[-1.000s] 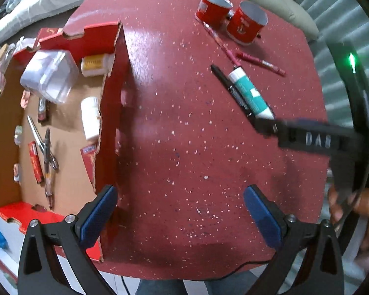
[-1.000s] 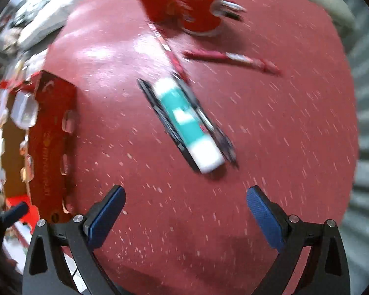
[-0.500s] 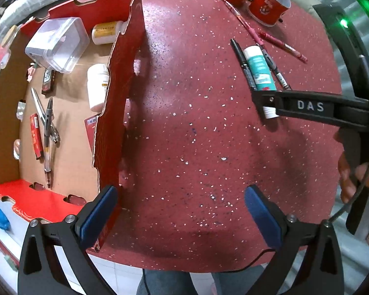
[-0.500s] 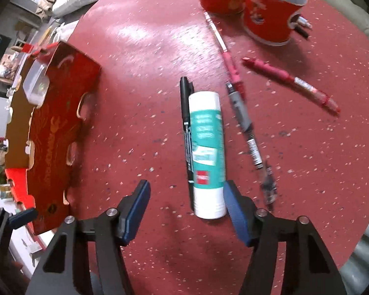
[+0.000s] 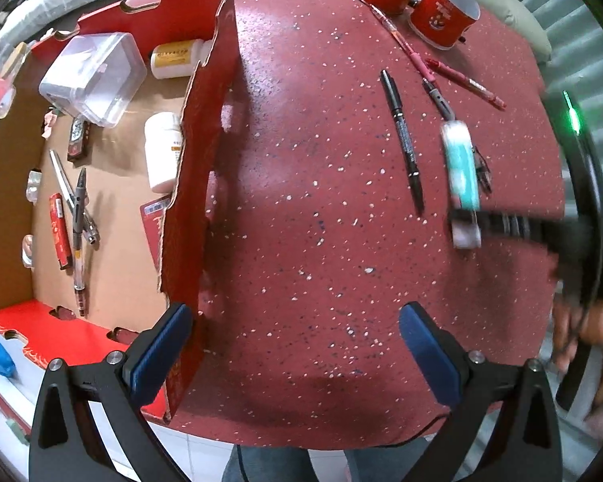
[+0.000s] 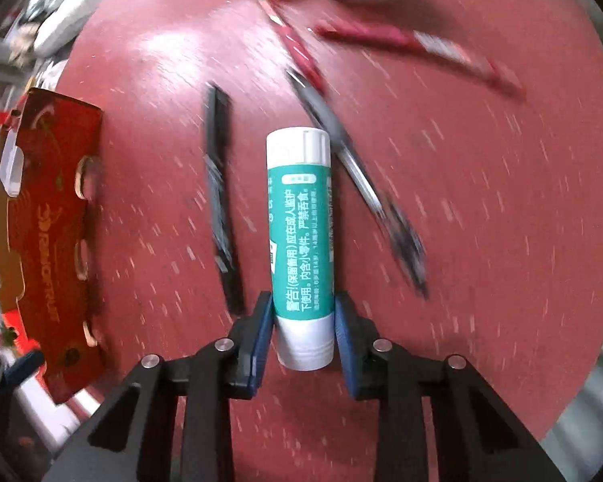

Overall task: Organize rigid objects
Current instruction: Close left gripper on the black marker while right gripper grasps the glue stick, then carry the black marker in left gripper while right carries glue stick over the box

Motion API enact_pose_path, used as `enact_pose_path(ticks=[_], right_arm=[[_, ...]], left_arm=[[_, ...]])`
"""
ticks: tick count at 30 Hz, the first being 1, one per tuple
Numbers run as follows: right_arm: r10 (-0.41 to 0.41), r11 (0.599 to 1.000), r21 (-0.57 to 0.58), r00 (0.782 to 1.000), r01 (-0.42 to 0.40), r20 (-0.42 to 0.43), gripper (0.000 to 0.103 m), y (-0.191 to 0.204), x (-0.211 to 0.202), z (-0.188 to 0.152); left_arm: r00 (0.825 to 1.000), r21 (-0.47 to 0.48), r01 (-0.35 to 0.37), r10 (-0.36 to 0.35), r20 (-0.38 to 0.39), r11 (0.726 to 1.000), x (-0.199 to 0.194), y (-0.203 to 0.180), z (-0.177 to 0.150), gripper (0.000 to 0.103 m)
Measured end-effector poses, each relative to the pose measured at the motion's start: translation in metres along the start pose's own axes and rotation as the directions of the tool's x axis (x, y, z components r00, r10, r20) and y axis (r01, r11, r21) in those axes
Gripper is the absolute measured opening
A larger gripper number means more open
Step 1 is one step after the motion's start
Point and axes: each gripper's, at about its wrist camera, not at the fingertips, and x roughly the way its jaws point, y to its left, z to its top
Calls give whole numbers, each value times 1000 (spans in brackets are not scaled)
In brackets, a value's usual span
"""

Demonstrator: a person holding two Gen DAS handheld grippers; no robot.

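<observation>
Red speckled table point(image 6: 482, 201), teal glue stick point(image 6: 301, 233) between the right gripper's point(image 6: 301, 333) closing jaws, pads touching; left gripper point(image 5: 293, 345) jaws open.

Right tool point(image 6: 303, 333) went from wide open above the surface point(image 6: 502, 241) to down over the teal glue stick point(image 6: 301, 237); jaws closing, both blue pads now flank the stick's lower end, seemingly touching it. Glue stick was snug between black marker point(image 6: 221, 205) and grey pen point(image 6: 357, 184); now a gap shows on the marker side. In the left wrist view, the stick point(image 5: 461, 168) is blurred and sits away from the marker point(image 5: 402, 140).
</observation>
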Motion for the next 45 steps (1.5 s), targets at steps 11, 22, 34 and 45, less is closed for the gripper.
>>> enact_pose_path(ticks=[11, 22, 34, 45], right_arm=[[-85, 992, -98, 996, 85, 1, 32, -6, 0, -7], [-111, 992, -62, 994, 111, 2, 31, -31, -1, -47], [-128, 990, -66, 992, 128, 12, 31, -15, 2, -54], [-65, 998, 2, 997, 65, 37, 31, -30, -22, -59]], left_arm=[[996, -37, -49, 52, 76, 998, 17, -35, 51, 103], [992, -74, -78, 85, 94, 994, 79, -86, 114, 103], [990, -99, -92, 101, 94, 991, 89, -90, 117, 103], [998, -25, -4, 6, 59, 1000, 66, -85, 114, 9]])
